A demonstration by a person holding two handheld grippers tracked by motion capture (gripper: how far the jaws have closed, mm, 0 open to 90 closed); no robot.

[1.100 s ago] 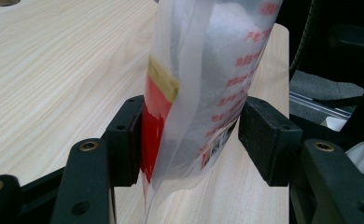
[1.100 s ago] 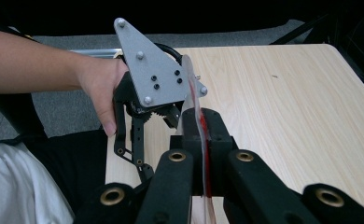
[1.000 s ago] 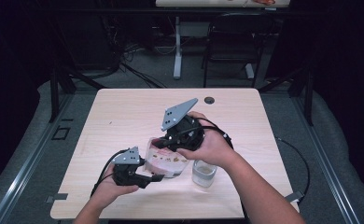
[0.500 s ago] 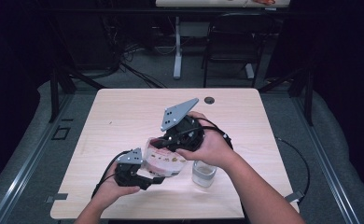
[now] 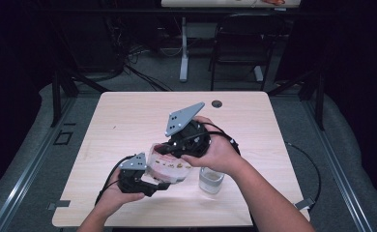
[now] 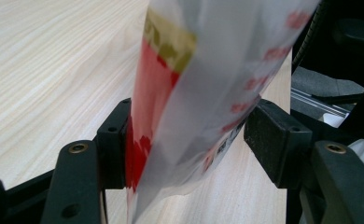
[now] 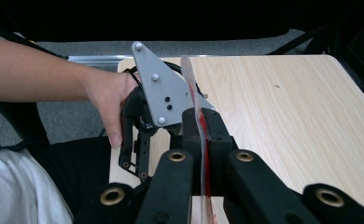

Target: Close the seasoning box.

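- Clear plastic makes up the snack bag (image 5: 169, 166), printed with red marks and a gold-green patch, and it is held above the pale wooden tabletop (image 5: 128, 121) between the two claws.
- In the high view the left claw (image 5: 152, 181) holds the bag's lower left end, near the tabletop's front edge.
- In the left claw's own view the bag (image 6: 203, 93) hangs between the two black pads; the left pad (image 6: 117, 142) presses against the plastic, and the right pad meets it only at the bag's edge, so the jaws are closed on the bag around its bulk.
- The right claw (image 5: 165, 147) grips the bag's upper right end, with its grey three-cornered plate tilted upward above the hand.
- Seen from the right gripper view, the bag (image 7: 194, 100) shows edge-on as a thin sheet with a red streak, clamped tight between the two jaws, which stand pressed together on it.
- A small clear jar (image 5: 210, 179) stands on the tabletop just beside the right hand (image 5: 215, 152), near the bag but apart from it.
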